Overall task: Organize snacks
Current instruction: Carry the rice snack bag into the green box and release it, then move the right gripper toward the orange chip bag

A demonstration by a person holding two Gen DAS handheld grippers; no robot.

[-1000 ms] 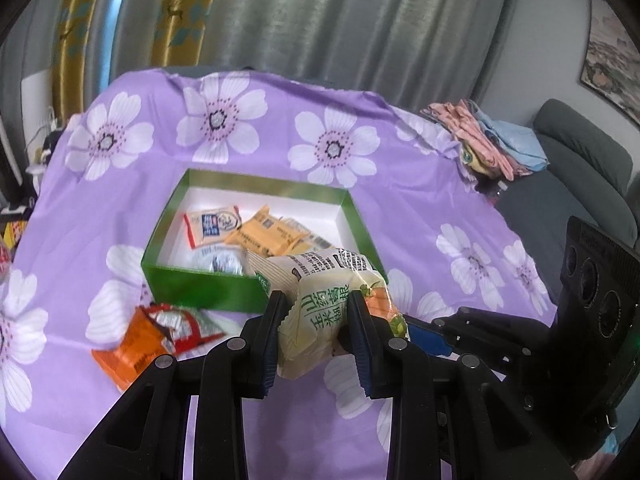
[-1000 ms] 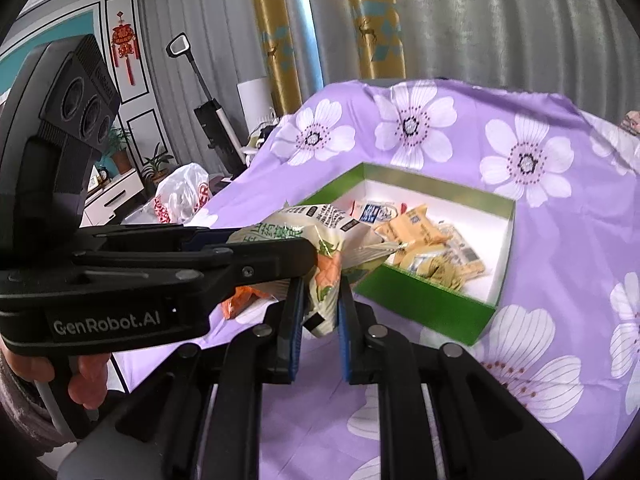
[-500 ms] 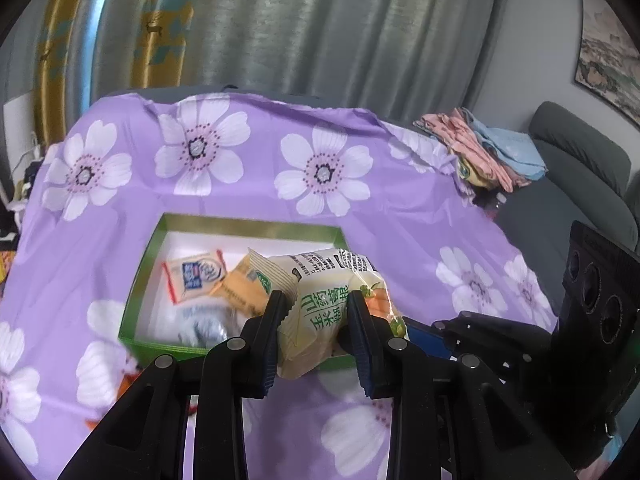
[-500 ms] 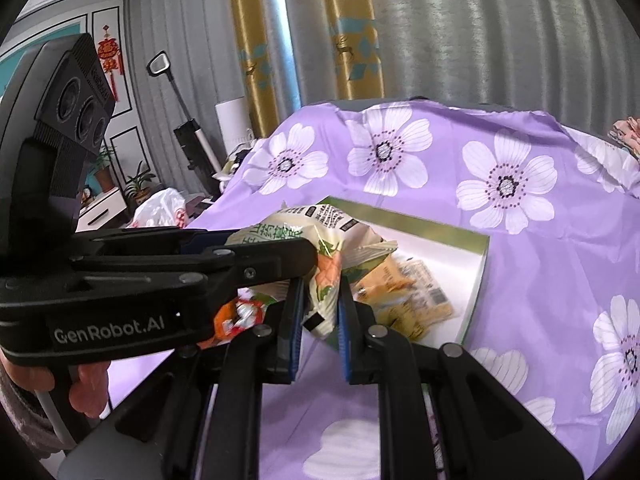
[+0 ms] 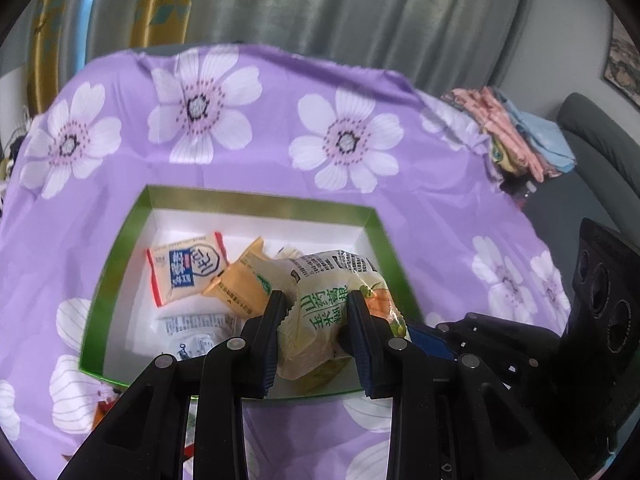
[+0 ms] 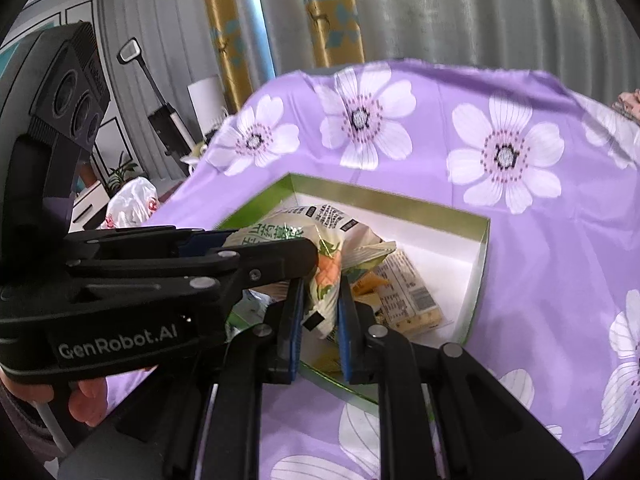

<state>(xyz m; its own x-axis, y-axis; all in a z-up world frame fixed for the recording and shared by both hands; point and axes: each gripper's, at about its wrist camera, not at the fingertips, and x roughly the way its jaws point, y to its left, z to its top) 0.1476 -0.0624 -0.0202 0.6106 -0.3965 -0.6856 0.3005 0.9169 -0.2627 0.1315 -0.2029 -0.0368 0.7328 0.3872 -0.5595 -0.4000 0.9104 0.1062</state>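
Observation:
A pale yellow-green snack bag (image 5: 320,312) is held by both grippers at once over the green box (image 5: 260,200). My left gripper (image 5: 316,320) is shut on its left part; my right gripper (image 6: 318,304) is shut on its right end (image 6: 324,276). The box has a white inside (image 6: 452,256) and holds a red-edged white packet (image 5: 186,268), an orange packet (image 5: 240,284) and a clear packet (image 6: 408,296). The bag hangs above the box's near right part.
The box sits on a purple flowered cloth (image 5: 280,120) over the table. Folded clothes (image 5: 512,136) lie at the far right edge beside a grey sofa (image 5: 592,152). An orange packet (image 5: 100,416) lies on the cloth left of the box, mostly hidden.
Both grippers have carried the bag forward from before the box's front wall to above its inside. The loose packets on the cloth have dropped out of sight.

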